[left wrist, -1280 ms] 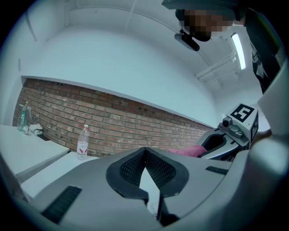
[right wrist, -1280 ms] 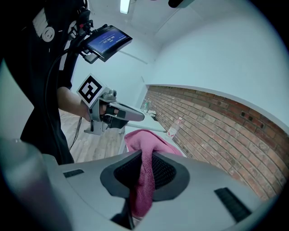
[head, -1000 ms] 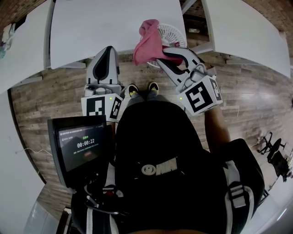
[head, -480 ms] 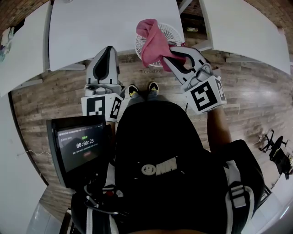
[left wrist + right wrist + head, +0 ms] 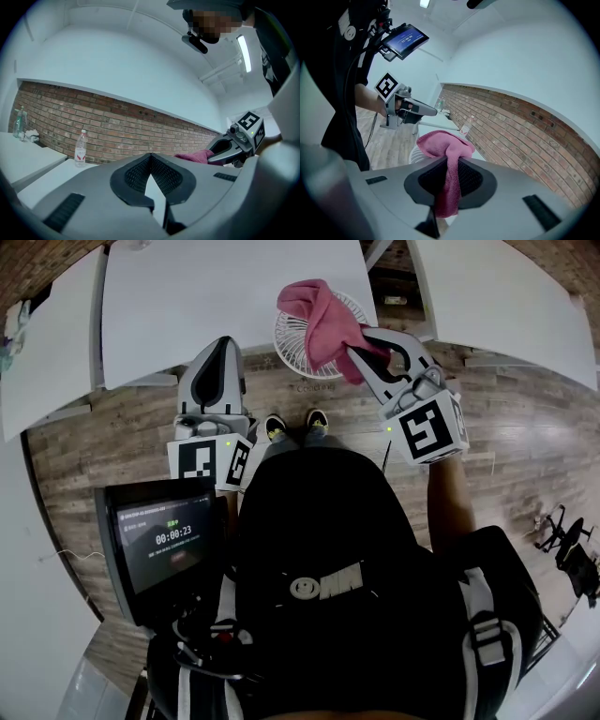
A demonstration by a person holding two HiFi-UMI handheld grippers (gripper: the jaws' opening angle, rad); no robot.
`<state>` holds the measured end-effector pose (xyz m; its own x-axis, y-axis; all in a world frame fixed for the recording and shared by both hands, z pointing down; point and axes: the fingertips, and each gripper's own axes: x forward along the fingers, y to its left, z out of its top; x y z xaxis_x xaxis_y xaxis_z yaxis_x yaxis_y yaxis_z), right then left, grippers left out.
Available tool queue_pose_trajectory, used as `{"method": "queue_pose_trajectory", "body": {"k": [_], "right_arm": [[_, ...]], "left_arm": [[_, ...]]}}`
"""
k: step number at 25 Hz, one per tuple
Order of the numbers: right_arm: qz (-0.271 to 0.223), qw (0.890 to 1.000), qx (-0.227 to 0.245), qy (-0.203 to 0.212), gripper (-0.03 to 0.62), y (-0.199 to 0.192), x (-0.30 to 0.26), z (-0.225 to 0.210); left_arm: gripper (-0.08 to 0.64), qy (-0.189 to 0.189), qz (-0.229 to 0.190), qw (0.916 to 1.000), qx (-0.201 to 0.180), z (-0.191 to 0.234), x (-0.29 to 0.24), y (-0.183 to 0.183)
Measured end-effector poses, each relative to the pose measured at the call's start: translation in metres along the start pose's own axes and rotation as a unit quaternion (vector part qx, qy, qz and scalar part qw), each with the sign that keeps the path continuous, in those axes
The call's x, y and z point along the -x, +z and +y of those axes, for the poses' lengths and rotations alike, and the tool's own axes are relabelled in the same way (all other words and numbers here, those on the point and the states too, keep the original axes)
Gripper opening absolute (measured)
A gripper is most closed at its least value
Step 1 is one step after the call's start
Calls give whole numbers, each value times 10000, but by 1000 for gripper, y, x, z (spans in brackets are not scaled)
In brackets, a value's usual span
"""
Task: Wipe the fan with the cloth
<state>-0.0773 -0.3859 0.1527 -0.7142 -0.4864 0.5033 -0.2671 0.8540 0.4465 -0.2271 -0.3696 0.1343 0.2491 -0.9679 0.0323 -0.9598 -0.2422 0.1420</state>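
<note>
In the head view a white round fan stands at the near edge of a white table. A pink cloth drapes over the fan's right part, and my right gripper is shut on its lower end. The right gripper view shows the cloth pinched between the pads, with the fan grille just behind it. My left gripper hangs left of the fan, apart from it, over the table edge. Its jaws meet at the tips with nothing between them. The cloth shows at its right.
A second white table stands at the right, with a gap of wooden floor between. A plastic bottle stands on the table near a brick wall. A screen is mounted at my lower left.
The right gripper has carried the cloth across the fan from its left side to its right side, uncovering the left of the grille. The left gripper has stayed put.
</note>
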Motion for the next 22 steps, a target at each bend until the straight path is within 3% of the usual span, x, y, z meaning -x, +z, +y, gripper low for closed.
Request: {"method": "queue_pose_trajectory", "body": {"k": [8, 22], "right_arm": [[-208, 9986, -454, -191, 54, -8, -1, -21], [-275, 9966, -597, -502, 54, -13, -15, -45]], "left_arm": [[3, 43, -11, 10000, -24, 2, 0, 2], [3, 154, -50, 9999, -51, 7, 1, 5]]}}
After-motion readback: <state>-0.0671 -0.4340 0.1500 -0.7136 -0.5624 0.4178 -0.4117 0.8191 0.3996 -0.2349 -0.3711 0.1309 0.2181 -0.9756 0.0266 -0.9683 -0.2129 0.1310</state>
